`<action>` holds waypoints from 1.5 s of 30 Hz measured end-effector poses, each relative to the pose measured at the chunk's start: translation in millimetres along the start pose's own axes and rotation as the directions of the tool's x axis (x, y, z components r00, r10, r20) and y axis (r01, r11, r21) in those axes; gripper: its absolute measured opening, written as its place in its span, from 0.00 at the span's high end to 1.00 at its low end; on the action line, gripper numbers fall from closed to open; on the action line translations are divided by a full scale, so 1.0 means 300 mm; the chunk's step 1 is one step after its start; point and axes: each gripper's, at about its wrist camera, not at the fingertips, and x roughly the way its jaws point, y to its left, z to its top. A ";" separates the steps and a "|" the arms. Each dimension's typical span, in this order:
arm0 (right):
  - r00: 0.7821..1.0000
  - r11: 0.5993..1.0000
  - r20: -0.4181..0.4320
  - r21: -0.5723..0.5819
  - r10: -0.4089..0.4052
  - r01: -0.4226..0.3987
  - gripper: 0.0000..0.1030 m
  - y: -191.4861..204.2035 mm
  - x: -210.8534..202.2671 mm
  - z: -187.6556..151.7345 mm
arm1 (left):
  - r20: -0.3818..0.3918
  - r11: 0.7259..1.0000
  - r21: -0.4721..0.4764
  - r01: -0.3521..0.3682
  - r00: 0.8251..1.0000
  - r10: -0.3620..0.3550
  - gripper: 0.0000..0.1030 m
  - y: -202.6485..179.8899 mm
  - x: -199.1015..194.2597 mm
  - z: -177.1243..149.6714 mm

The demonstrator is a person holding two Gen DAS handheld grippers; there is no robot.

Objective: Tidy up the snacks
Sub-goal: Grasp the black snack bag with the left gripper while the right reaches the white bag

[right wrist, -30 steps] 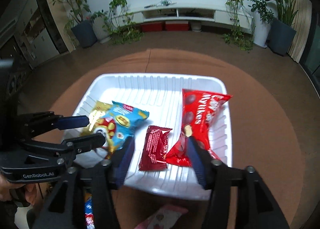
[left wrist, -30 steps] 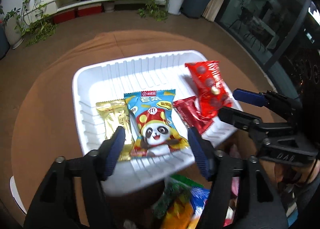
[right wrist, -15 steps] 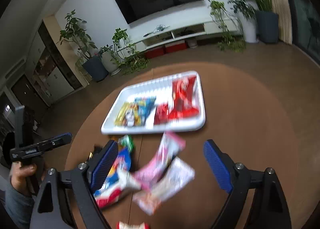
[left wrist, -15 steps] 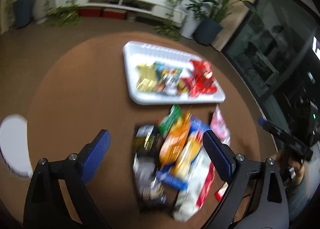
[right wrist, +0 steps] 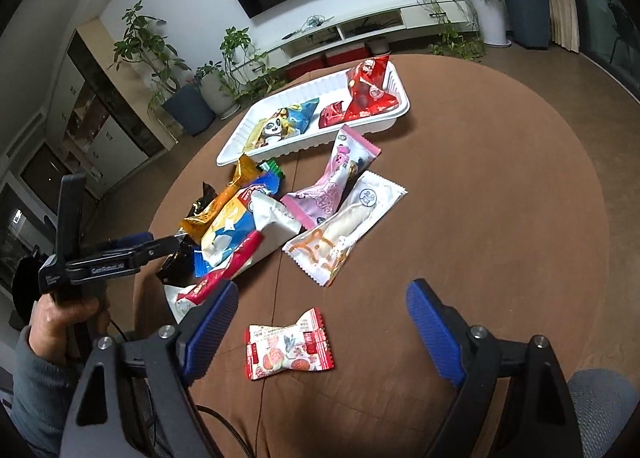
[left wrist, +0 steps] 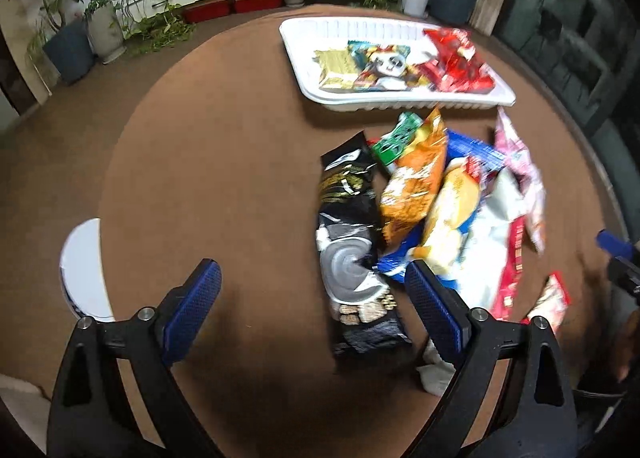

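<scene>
A white tray (left wrist: 400, 102) at the table's far side holds a gold packet (left wrist: 336, 66), a panda packet (left wrist: 380, 66) and red bags (left wrist: 456, 54). A loose pile lies nearer: a black packet (left wrist: 352, 238), an orange packet (left wrist: 416, 182), a pink packet (right wrist: 336, 178) and a white sausage packet (right wrist: 348, 230). My left gripper (left wrist: 311, 272) hangs open above the black packet's near end, holding nothing. My right gripper (right wrist: 322, 290) is open and empty over a small red-and-white candy packet (right wrist: 288, 350).
The round brown table (left wrist: 220, 178) has bare cloth on its left half. A white round object (left wrist: 84, 270) sits past its left edge. A hand (right wrist: 60, 310) holds the left gripper (right wrist: 172, 242) beside the pile. Potted plants and a low TV shelf stand behind.
Both grippers have drawn back from the tray to the table's near side and their jaws stand wider. The panda packet and the red bag stay in the tray.
</scene>
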 end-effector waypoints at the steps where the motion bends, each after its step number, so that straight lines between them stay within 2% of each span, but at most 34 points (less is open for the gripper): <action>1: 1.000 1.000 0.002 -0.004 -0.002 0.002 0.14 0.002 -0.004 0.001 | -0.005 1.000 0.005 -0.006 1.000 0.006 0.10 0.004 0.003 0.004; 4: 1.000 1.000 0.003 -0.020 -0.005 0.005 0.15 0.013 -0.002 -0.010 | -0.026 1.000 0.024 -0.019 0.999 0.020 0.11 0.007 0.026 0.023; 8: 1.000 1.000 -0.017 -0.016 -0.003 0.003 0.16 0.020 0.013 -0.023 | -0.059 0.998 0.062 -0.020 0.998 0.024 0.22 -0.003 0.075 0.049; 14: 1.000 0.999 -0.029 -0.037 -0.009 0.008 0.16 0.042 0.021 -0.030 | -0.096 0.994 0.106 -0.007 0.995 0.018 0.31 -0.030 0.153 0.092; 16: 0.999 0.999 -0.032 -0.040 -0.006 0.005 0.16 0.050 0.024 -0.034 | -0.095 0.994 0.107 0.007 0.995 0.003 0.39 -0.033 0.162 0.105; 18: 0.999 0.999 -0.039 -0.044 -0.003 0.001 0.17 0.058 0.028 -0.040 | -0.093 0.994 0.109 0.032 0.995 -0.022 0.55 -0.041 0.167 0.118; 21: 0.999 0.998 -0.048 -0.056 0.007 -0.010 0.17 0.081 0.036 -0.048 | -0.089 0.992 0.117 0.052 0.995 -0.042 0.68 -0.055 0.169 0.123; 30: 0.995 0.997 -0.089 -0.063 0.047 -0.053 0.17 0.152 0.064 -0.076 | -0.057 0.993 0.083 0.089 0.995 -0.085 0.73 -0.037 0.167 0.114; 38: 0.988 0.996 -0.131 -0.019 0.079 -0.082 0.17 0.196 0.106 -0.063 | -0.013 0.987 -0.037 0.157 0.987 -0.157 0.75 0.033 0.111 0.014; 45: 0.980 0.995 -0.172 0.002 0.100 -0.101 0.17 0.279 0.188 -0.026 | 0.030 0.966 -0.122 0.228 0.974 -0.226 0.75 0.053 0.057 -0.092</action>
